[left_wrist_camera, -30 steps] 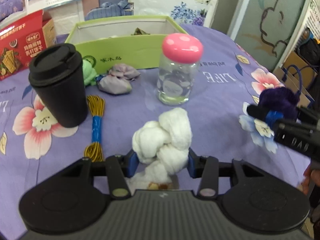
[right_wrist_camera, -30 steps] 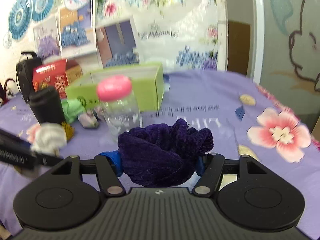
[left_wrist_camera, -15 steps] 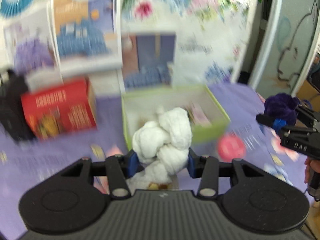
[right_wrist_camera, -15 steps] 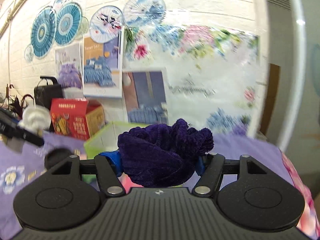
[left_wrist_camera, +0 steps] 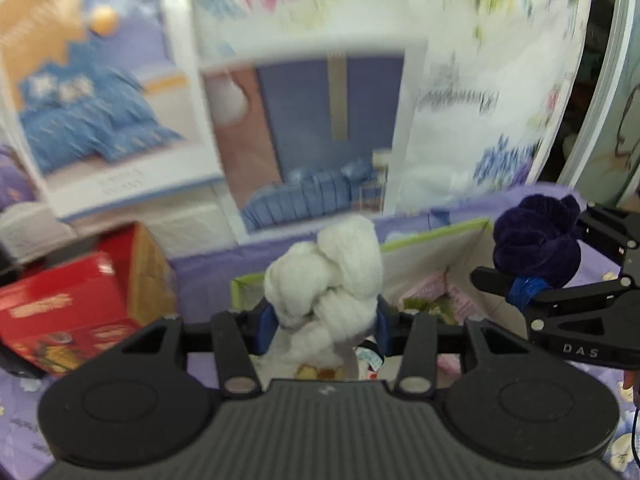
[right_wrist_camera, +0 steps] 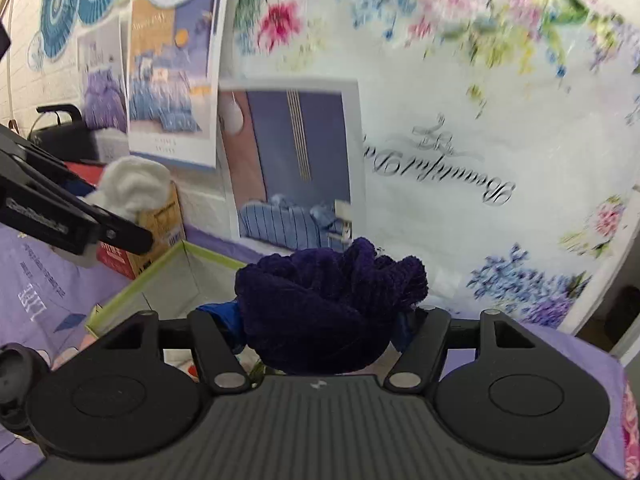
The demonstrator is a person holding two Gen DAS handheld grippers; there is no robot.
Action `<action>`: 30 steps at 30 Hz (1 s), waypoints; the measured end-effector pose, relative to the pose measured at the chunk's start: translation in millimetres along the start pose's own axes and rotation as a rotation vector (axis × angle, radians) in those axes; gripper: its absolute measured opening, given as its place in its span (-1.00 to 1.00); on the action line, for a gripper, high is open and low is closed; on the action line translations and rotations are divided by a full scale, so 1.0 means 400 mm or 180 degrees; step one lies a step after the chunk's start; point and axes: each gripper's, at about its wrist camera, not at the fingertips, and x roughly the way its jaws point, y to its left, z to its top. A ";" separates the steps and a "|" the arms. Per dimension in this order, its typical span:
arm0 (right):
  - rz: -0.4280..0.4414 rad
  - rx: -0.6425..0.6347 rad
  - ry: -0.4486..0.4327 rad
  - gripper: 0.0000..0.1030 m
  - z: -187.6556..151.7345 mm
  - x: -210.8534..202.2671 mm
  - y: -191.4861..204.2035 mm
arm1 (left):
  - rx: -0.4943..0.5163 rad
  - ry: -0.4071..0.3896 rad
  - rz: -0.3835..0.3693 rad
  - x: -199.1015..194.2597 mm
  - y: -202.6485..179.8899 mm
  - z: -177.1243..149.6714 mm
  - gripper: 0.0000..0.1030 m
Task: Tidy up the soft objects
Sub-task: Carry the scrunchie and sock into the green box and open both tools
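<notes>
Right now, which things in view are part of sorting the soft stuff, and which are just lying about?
Part of the job:
white knotted bundle, clamped in the left tongs
dark purple bundle, clamped in the right tongs
green box

Lying about:
red carton
bedding posters

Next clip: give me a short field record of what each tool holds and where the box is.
left tool: shut on white knotted cloth
right tool: shut on dark purple cloth
green box: open, ahead of both tools, on the purple floral tablecloth
box contents: some pale soft items, blurred
red carton: left of the box
</notes>
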 end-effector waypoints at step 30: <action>0.0111 0.0522 0.0414 0.30 -0.022 0.070 -0.017 | -0.0090 0.0167 0.0099 0.025 -0.002 -0.028 0.43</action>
